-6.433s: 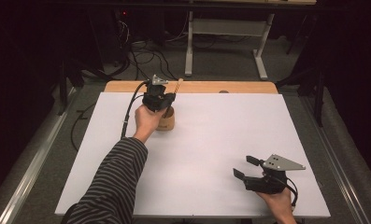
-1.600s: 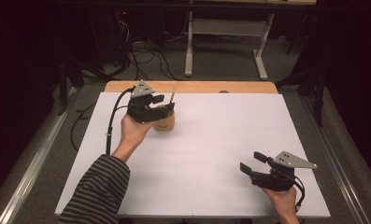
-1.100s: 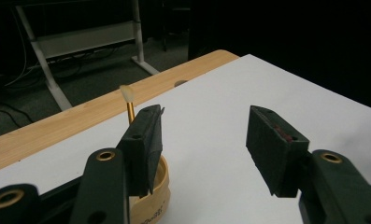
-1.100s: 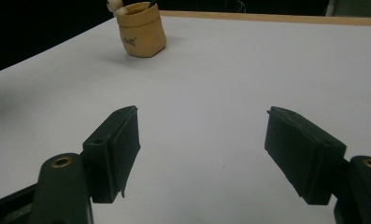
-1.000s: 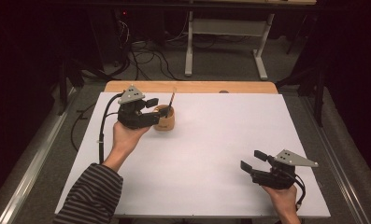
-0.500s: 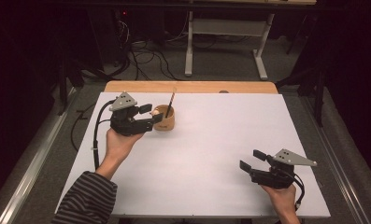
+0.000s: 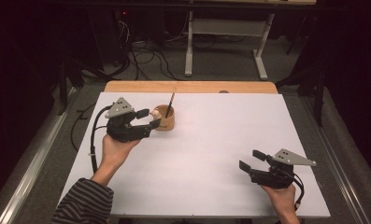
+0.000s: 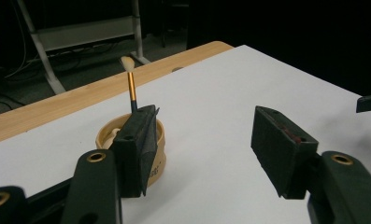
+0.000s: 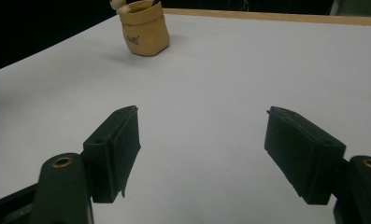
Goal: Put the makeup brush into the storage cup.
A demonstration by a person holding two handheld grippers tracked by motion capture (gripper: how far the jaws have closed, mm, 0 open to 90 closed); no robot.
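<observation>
A: Since the earlier frames, I log one change: my left claw (image 7: 149, 119) has drawn back from over the cup (image 7: 165, 118) toward the counter's left edge. It now sits just left of the cup, held off the surface.

B: Left claw state?

A: Spread, nothing between the jaws. In the left gripper view one jaw overlaps the cup (image 8: 131, 140); I cannot tell whether they touch.

B: Item: cup.

A: Tan, round, upright, on the white counter (image 7: 211, 140) in its far-left part, near the wooden strip (image 7: 192, 87) along the far edge. Small print on its side in the right gripper view, too small for me to read.

B: Contents?

A: One brush (image 7: 171, 101), dark handle, standing tilted in the cup. In the left gripper view the brush (image 8: 130, 83) shows a gold ferrule and pale bristles pointing up. Also a pale object (image 7: 156, 112) at the rim; I cannot identify it.

B: Right claw?

A: Right claw (image 7: 252, 160) near the counter's near-right corner, jaws spread, holding nothing, well apart from the cup. Its view looks across bare white surface to the cup (image 9: 143, 27) far off.

B: Hands?

A: Left hand (image 7: 119, 148) under its gripper, striped sleeve (image 7: 85, 204) at the bottom. Right hand (image 7: 280, 196) at the bottom right.

B: Surroundings?

A: Dark room, cables (image 7: 146, 56) and a white frame (image 7: 225, 37) on the floor beyond.
</observation>
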